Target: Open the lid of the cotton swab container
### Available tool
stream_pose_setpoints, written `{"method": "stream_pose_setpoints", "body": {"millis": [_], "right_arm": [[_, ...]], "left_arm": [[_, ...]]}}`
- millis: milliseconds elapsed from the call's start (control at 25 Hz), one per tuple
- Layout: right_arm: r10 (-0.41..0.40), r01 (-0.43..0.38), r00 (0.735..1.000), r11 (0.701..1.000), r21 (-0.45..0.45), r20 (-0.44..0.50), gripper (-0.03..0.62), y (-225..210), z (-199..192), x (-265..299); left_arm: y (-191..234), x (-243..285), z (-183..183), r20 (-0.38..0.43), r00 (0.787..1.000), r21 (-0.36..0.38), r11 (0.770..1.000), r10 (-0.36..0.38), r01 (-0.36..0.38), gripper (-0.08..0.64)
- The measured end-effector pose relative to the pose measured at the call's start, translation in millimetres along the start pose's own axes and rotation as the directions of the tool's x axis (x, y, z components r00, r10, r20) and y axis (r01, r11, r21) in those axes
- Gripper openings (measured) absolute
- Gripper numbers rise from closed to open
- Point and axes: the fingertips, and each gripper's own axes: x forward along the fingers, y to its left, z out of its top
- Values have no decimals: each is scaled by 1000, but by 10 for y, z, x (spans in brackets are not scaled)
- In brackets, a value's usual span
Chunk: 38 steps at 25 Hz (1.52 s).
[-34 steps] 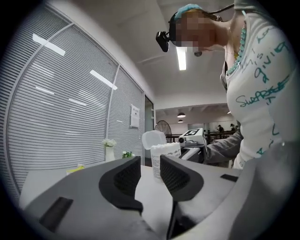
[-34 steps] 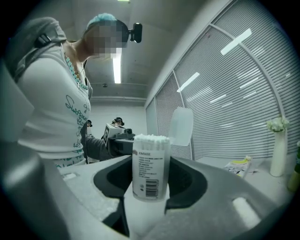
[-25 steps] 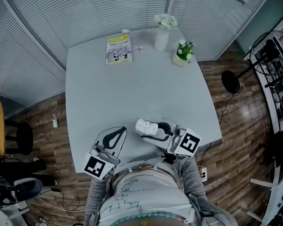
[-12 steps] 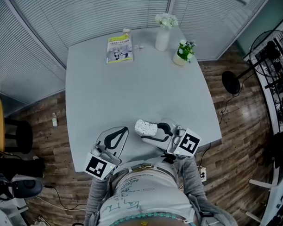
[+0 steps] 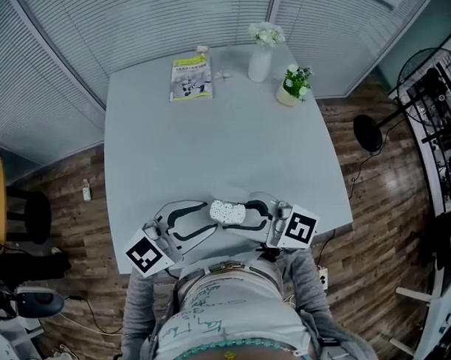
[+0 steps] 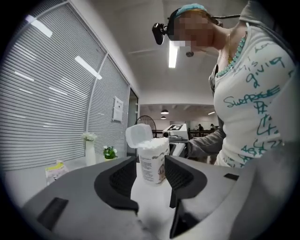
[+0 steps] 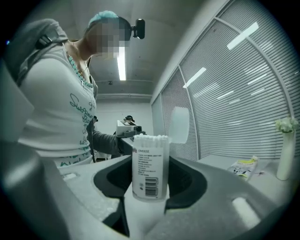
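The cotton swab container (image 5: 227, 211) stands at the table's near edge with its white lid (image 6: 137, 135) flipped up and the swab tips bare. My right gripper (image 5: 245, 216) is shut on the labelled body of the container (image 7: 150, 166), one jaw on each side. My left gripper (image 5: 206, 220) points at it from the left. Its jaws have just been opening and now stand open. In the left gripper view the container (image 6: 152, 161) shows in the gap just past the left gripper's (image 6: 150, 180) tips, and neither pad presses on it.
The grey table (image 5: 209, 139) carries a booklet (image 5: 189, 77), a white vase with flowers (image 5: 259, 60) and a small potted plant (image 5: 291, 85) along its far edge. Slatted blinds lie beyond. A person's torso is close behind both grippers.
My left gripper has swung round to the right toward the container, and its jaws went from shut to open. The right gripper and the container have barely shifted.
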Motion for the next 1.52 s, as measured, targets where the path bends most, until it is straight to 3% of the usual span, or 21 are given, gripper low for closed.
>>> {"method": "stream_pose_setpoints", "body": {"millis": [160,360,640,880,1520], "right_arm": [[59,-59,998,998,6,-16,195,64,-47,43],[96,-95,995,995,17,-37,195,26,-155,65],[83,-87,987,996,-20,-137,195,-110,-486,173],[105,-124,964,990,-65,-246,195,-191,-886,275],[146,-177,907,983,-42,-394,195,-465,-1927,600]], "left_arm": [[-52,34,6,9,997,-18,997,-81,81,186],[-13,46,-84,1,995,-48,993,-105,104,183],[125,63,-372,-52,998,-56,998,-19,16,175],[236,56,-766,-78,995,-66,995,67,-72,175],[592,22,-1842,-266,952,-144,971,149,-193,175]]}}
